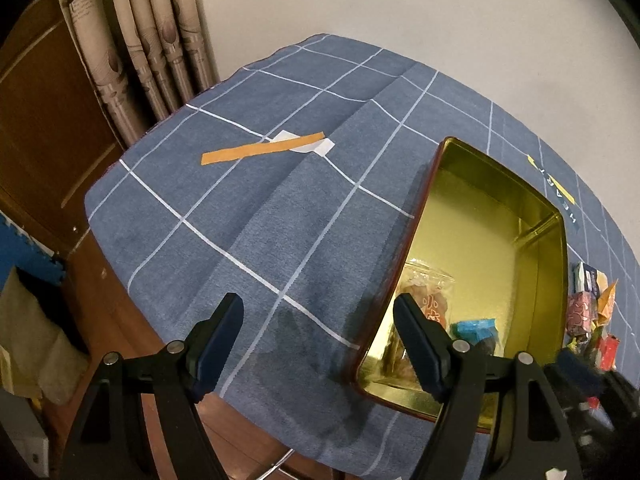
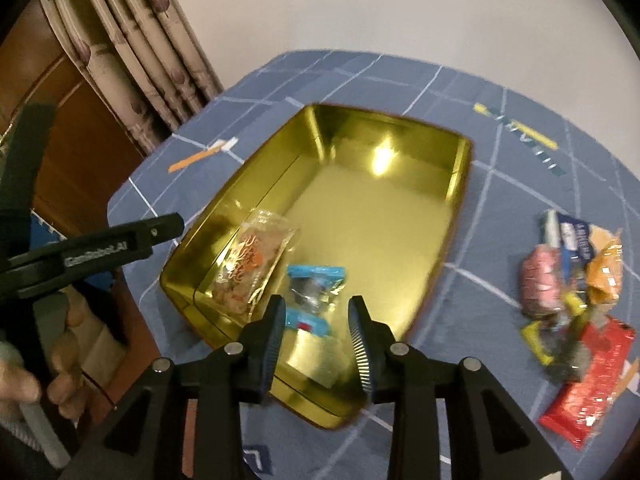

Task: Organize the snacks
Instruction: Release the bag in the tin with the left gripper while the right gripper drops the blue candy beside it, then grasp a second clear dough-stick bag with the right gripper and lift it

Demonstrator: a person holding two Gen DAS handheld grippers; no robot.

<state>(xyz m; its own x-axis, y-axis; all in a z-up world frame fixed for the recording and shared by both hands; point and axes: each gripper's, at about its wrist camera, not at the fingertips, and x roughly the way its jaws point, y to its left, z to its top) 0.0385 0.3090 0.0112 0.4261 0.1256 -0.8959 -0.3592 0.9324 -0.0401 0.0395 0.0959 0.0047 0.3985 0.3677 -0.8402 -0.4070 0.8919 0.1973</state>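
A gold tin box (image 2: 384,240) with a dark red outside lies open on the blue checked cloth; it also shows in the left wrist view (image 1: 496,240). Inside it lie a clear snack bag with orange print (image 2: 256,260) and two blue-wrapped snacks (image 2: 318,284). A pile of loose snacks (image 2: 572,280), with a red packet (image 2: 588,380) nearest, lies on the cloth right of the tin. My right gripper (image 2: 318,336) is open and empty above the tin's near end. My left gripper (image 1: 320,336) is open and empty over the cloth by the tin's left wall.
An orange paper strip (image 1: 264,148) on a white slip lies on the far cloth. The table's left edge (image 1: 120,264) drops to a wooden floor and door. Curtains (image 1: 148,40) hang behind. Yellow print marks the cloth at far right (image 2: 520,128).
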